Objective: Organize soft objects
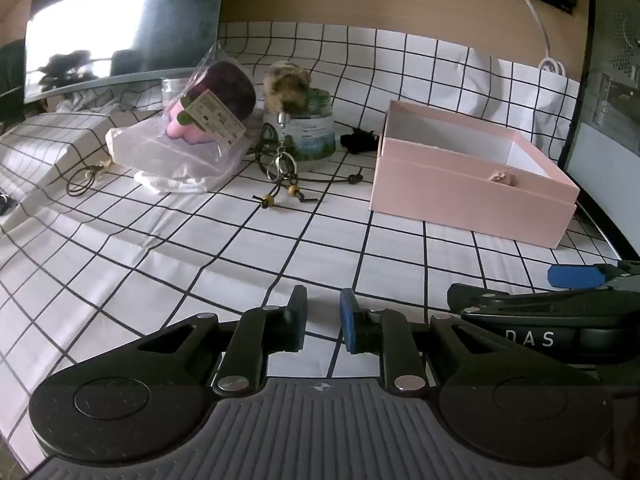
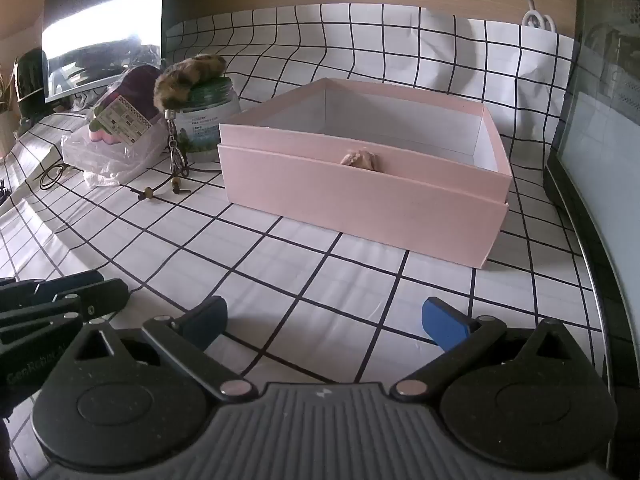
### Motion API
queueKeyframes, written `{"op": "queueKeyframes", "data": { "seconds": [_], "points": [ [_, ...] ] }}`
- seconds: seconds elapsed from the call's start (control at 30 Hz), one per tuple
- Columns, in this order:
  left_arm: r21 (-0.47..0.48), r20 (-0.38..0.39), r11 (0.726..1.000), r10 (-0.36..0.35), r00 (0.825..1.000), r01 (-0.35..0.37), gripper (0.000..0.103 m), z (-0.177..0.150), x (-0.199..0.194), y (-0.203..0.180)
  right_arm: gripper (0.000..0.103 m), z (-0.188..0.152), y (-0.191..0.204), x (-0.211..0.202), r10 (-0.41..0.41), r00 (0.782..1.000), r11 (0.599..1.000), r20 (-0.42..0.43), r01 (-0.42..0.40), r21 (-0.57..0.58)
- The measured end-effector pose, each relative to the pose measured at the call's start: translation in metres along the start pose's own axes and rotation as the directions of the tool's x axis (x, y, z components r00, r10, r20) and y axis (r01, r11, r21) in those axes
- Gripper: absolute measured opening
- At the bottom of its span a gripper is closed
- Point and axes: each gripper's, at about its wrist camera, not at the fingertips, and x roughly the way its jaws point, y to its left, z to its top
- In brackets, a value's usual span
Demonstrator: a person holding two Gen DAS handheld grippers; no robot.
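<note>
Fur keychain point(image 2: 188, 76) on the jar point(image 2: 208, 120) looks light, squashy; I'd pinch its middle. Left gripper point(image 1: 323, 320) fingers nearly closed, right gripper point(image 2: 325, 322) wide, both empty.

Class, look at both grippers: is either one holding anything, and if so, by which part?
Nothing is held. The left gripper is nearly shut on empty air; the right gripper stands wide open above the checked cloth.

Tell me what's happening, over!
Left gripper nearly shut, empty; right gripper wide open, empty. Furry keychain on jar; pink box holds one plush. Path clear.
</note>
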Motion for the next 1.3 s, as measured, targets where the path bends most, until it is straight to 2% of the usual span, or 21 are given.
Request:
{"op": "queueKeyframes", "data": {
  "seconds": [1.3],
  "points": [
    [0.007, 0.002, 1.0, 0.005, 1.0, -0.005, 0.021, -0.0001, 0.0, 0.0004, 0.103, 0.0002, -0.0006, -0.0003, 0.0, 1.0, 1.0, 0.0, 0.0, -0.001]
  ]
}}
